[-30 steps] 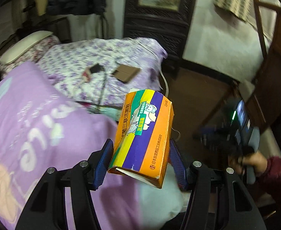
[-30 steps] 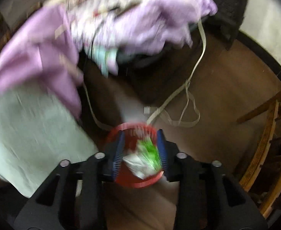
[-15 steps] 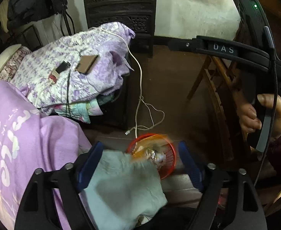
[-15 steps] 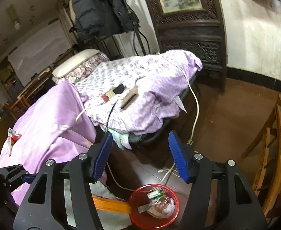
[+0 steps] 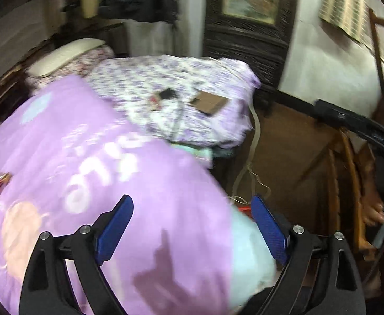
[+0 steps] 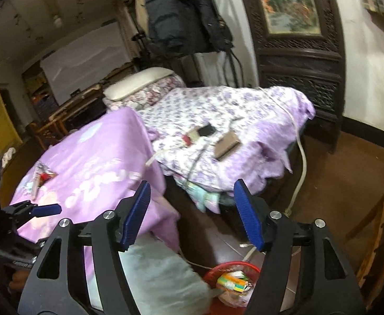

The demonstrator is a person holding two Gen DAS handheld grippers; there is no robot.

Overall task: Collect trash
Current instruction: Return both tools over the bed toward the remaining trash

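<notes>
Both grippers are spread wide, nothing between the pads on either side. Nearest in, the right gripper (image 6: 192, 212) hangs above the red bin (image 6: 231, 286) on the floor, and one striped carton (image 6: 231, 282) lies in it among paler scraps too mixed to count. One bin, one carton.

The left gripper (image 5: 192, 231) hovers over the plain purple quilt (image 5: 118, 173); from the right wrist view its blue fingertip (image 6: 46, 209) shows at the quilt's near left edge. Just beyond that tip, up and to the left on the quilt, lies the wrapper (image 6: 41, 177), a crinkled red and clear piece; it looks like one cluster, though whether it is one scrap or two I cannot tell. Its long axis runs roughly away from the left fingers, toward the bed's far side. The left gripper is plainly the nearer; the right one is well apart from it.

Further back on the floral quilt (image 6: 218, 110): one brown card (image 6: 227, 145), one black item (image 6: 206, 130), one small red and pale piece (image 6: 189, 137), all near each other. One white cable (image 6: 300, 147) drops off the bed's right edge
</notes>
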